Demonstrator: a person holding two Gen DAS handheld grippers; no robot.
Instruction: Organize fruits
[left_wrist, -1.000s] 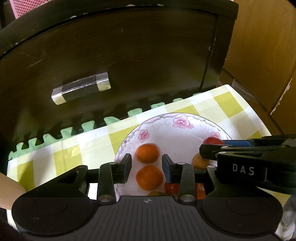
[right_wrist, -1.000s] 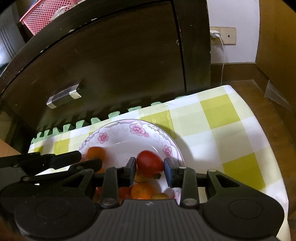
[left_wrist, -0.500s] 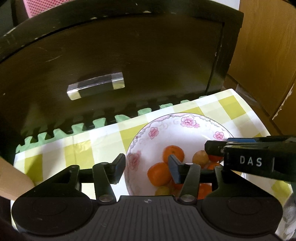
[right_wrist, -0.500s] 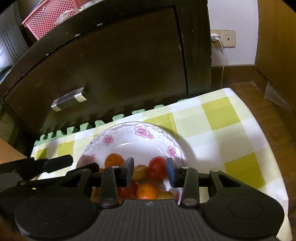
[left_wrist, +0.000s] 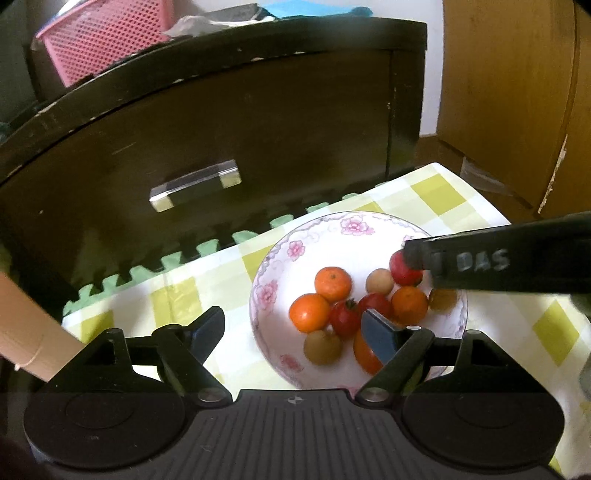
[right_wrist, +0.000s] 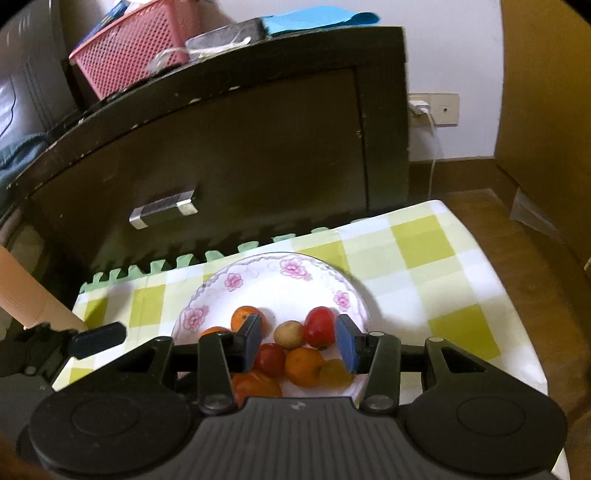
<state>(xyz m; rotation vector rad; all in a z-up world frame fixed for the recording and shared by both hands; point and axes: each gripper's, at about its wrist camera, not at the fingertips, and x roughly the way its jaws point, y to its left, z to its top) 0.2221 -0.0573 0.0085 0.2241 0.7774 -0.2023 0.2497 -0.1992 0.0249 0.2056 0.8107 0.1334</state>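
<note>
Checked green-and-white cloth (right_wrist: 424, 243) before dark cabinet (right_wrist: 258, 147), floral bowl (right_wrist: 207, 295) of fruit, both claws (left_wrist: 291, 330) (right_wrist: 299, 341) spread, empty.

Dark cabinet (right_wrist: 229, 155) blocks the far side; checked cloth (right_wrist: 436, 273) right of the bowl (right_wrist: 295, 280) lies bare

A dark wooden cabinet (right_wrist: 229, 155) fills the back of the room, its front scuffed and chipped along the edges, with a clear block handle (right_wrist: 164, 208) on it. On top sit a pink mesh basket (right_wrist: 136, 55) and a sheet of blue paper (right_wrist: 317, 16). To its right the white wall (right_wrist: 454, 48) carries a beige socket (right_wrist: 437, 109) with a white plug and cord hanging down. A light brown wooden panel (right_wrist: 546, 103) stands at the far right above a brown wood floor (right_wrist: 476, 199).
</note>
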